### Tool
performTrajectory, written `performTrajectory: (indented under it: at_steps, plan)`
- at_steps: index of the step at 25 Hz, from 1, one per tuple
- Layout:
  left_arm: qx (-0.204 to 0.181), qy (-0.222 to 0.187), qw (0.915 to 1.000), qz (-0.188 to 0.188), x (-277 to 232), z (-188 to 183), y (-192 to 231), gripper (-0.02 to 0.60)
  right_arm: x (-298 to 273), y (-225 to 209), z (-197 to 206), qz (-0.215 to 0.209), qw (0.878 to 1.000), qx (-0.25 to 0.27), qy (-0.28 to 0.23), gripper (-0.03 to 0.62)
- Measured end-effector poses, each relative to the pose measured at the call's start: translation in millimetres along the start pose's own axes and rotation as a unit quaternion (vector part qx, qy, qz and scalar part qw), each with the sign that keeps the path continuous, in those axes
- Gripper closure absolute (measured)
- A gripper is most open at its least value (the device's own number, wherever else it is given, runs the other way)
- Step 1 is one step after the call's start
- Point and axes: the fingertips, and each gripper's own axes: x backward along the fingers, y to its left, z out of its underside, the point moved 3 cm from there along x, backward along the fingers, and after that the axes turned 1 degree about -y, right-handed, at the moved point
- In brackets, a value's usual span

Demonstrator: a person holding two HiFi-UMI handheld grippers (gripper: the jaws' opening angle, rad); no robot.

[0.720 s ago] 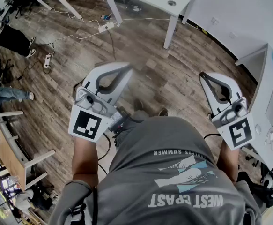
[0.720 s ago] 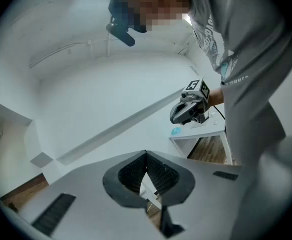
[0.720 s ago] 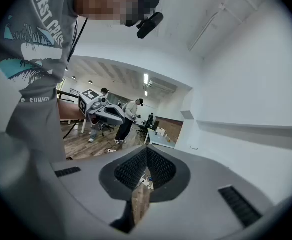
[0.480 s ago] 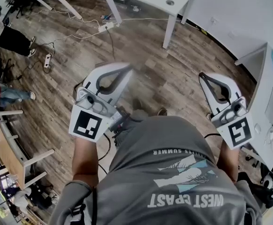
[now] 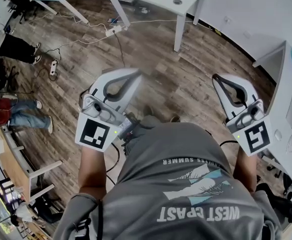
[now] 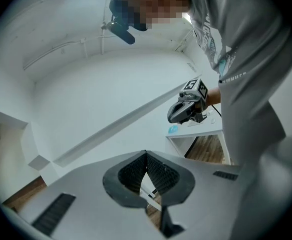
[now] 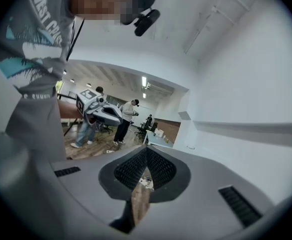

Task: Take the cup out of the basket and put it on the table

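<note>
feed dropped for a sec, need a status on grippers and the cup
Left gripper shut, empty. Right gripper shut, empty. Both held over wood floor. No cup or basket in any view; nothing between the jaws.

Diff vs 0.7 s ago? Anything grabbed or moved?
Nothing grabbed or released. The bystander's legs at the left edge stepped further into view; the view drifted slightly. The left hand-held gripper and right hand-held gripper stayed put over the floor, both shut and empty.
</note>
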Motion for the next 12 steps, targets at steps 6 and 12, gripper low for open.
performTrajectory:
  at_steps: [6, 12]
  plan:
    - [-0.046, 0.024, 0.9984, 0.022, -16.7, 1.9, -3.4, 0.572, -13.7, -2.2, 11.0, 0.029, 0.976, 0.209, 0.052, 0.583]
    - [-0.064, 0.03, 0.9969, 0.035, -25.5, 24.3, 13.8, 0.572, -49.7, -7.6, 13.7, 0.029, 0.966, 0.244, 0.074, 0.583]
